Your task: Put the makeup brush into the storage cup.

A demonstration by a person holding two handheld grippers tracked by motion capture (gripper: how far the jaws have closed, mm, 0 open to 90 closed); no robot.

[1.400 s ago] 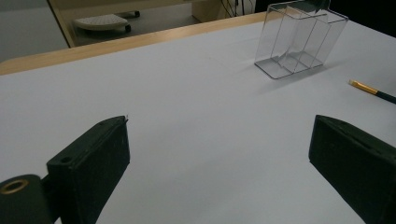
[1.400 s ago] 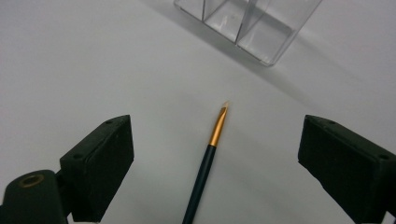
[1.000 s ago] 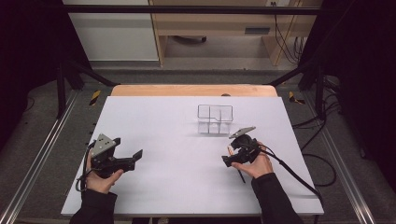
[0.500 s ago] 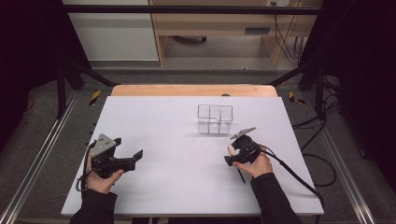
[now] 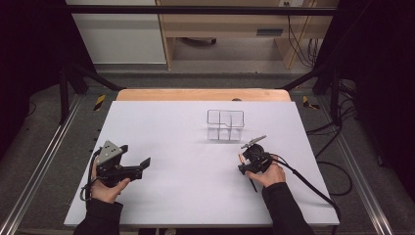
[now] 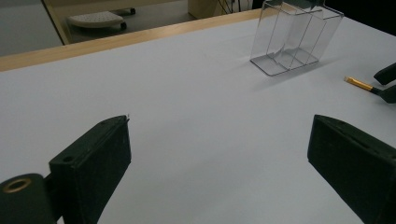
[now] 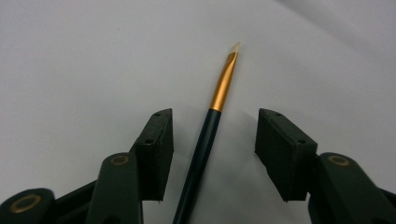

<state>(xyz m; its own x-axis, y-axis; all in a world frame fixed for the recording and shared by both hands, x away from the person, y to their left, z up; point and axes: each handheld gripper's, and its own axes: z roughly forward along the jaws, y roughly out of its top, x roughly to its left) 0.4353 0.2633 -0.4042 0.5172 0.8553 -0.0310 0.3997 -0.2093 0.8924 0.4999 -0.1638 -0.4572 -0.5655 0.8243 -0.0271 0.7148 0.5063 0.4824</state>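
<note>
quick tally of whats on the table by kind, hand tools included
paintbrush: 1
clear divided holder: 1
handheld grippers: 2, the left gripper and the right gripper
total: 4

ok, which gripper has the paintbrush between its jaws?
The right gripper: its jaws, just closing, straddle the paintbrush without touching. The left gripper is open over bare table.
</note>
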